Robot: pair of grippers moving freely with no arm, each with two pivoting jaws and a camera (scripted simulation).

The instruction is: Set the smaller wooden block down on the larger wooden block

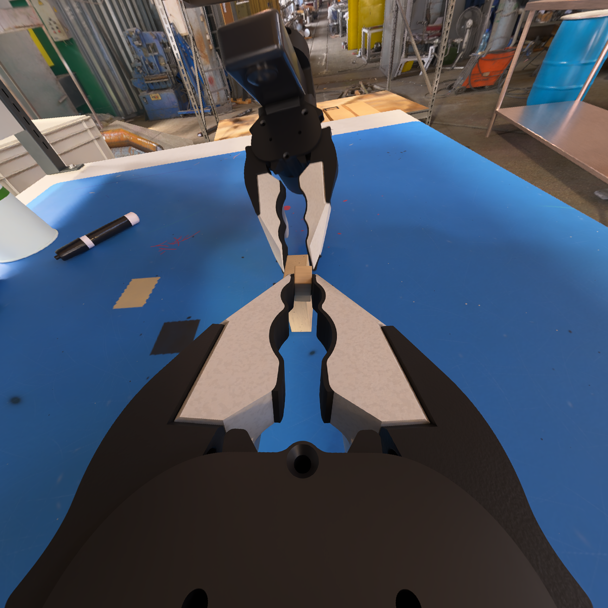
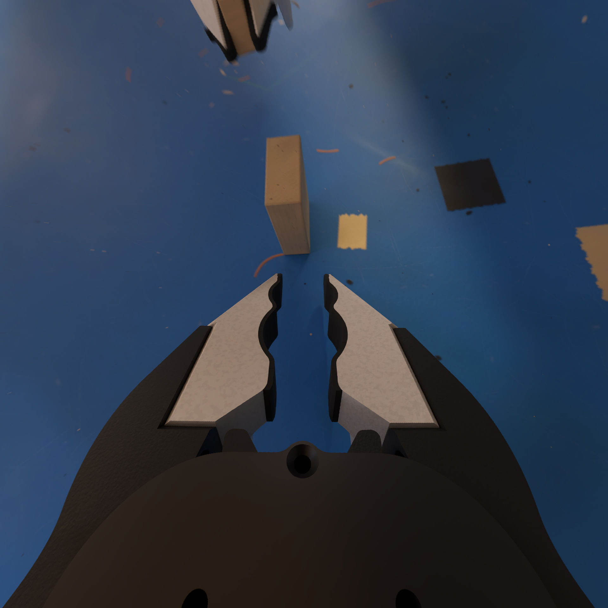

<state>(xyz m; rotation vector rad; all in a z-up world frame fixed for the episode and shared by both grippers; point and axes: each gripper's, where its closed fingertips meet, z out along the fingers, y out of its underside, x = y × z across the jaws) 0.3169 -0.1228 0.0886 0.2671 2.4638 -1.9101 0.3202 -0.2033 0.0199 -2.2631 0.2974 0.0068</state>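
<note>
My left gripper [image 1: 302,278] is shut on the smaller wooden block [image 1: 300,316], which lies lengthwise between the fingers, above the blue table [image 1: 427,263]. The larger wooden block [image 2: 285,184] rests on the table; in the left wrist view only its top [image 1: 295,261] shows behind the held block. My right gripper [image 2: 302,276] is open and empty, pointing down at the table with its tips just short of the larger block. It faces the left gripper in the left wrist view [image 1: 297,265]. The left gripper [image 2: 245,52] with its block [image 2: 237,26] shows beyond the larger block.
A black marker [image 1: 98,235] and a white cup [image 1: 19,230] lie at the table's left. Flat tan [image 1: 136,292] and black [image 1: 174,335] patches mark the surface, also in the right wrist view (tan [image 2: 352,232], black [image 2: 468,184]). The table's far edge [image 1: 362,121] is behind the right gripper.
</note>
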